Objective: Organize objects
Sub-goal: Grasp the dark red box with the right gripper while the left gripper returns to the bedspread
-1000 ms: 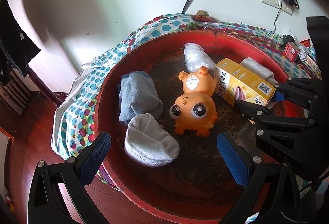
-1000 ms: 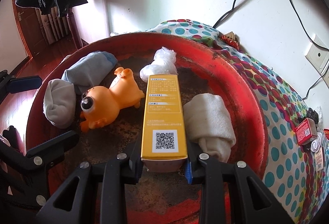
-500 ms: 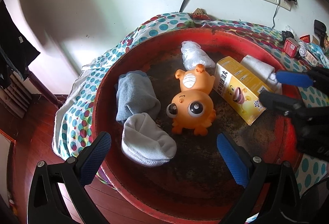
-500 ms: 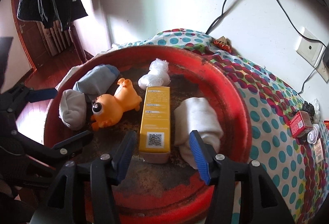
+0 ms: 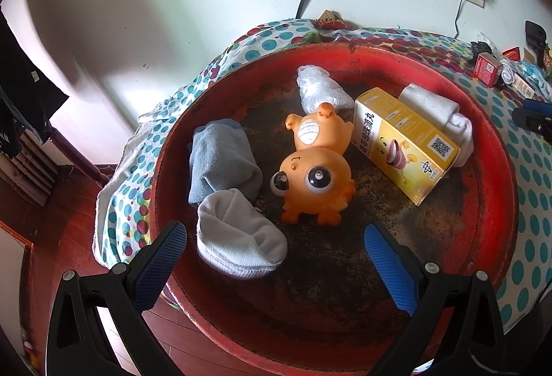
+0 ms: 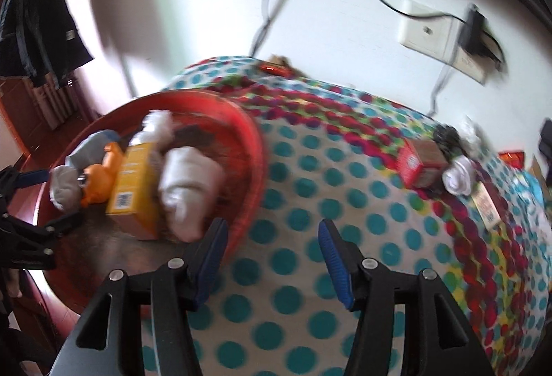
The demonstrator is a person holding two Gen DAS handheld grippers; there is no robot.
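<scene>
A round red tray (image 5: 496,175) (image 6: 248,169) holds a yellow box (image 5: 403,141) (image 6: 132,182), an orange toy (image 5: 310,175) (image 6: 100,179), a blue-grey cloth roll (image 5: 220,165), a white sock (image 5: 234,238), a white towel roll (image 5: 434,110) (image 6: 188,182) and a plastic-wrapped bundle (image 5: 321,86). My left gripper (image 5: 272,258) hangs open above the tray's near part, holding nothing. My right gripper (image 6: 272,258) is open and empty over the dotted cloth (image 6: 345,203), to the right of the tray; its tip (image 5: 533,115) shows at the left wrist view's right edge.
A small red box (image 6: 414,165) (image 5: 486,68), a white roll (image 6: 459,175) and other small items lie on the dotted cloth at the far right. The wall behind carries a socket (image 6: 427,30) with cables. Wooden floor (image 5: 41,238) lies to the left.
My right gripper let go of the yellow box, opened and swung away to the right, off the tray and over the dotted cloth. The box stays lying in the tray. The left gripper stayed put.
</scene>
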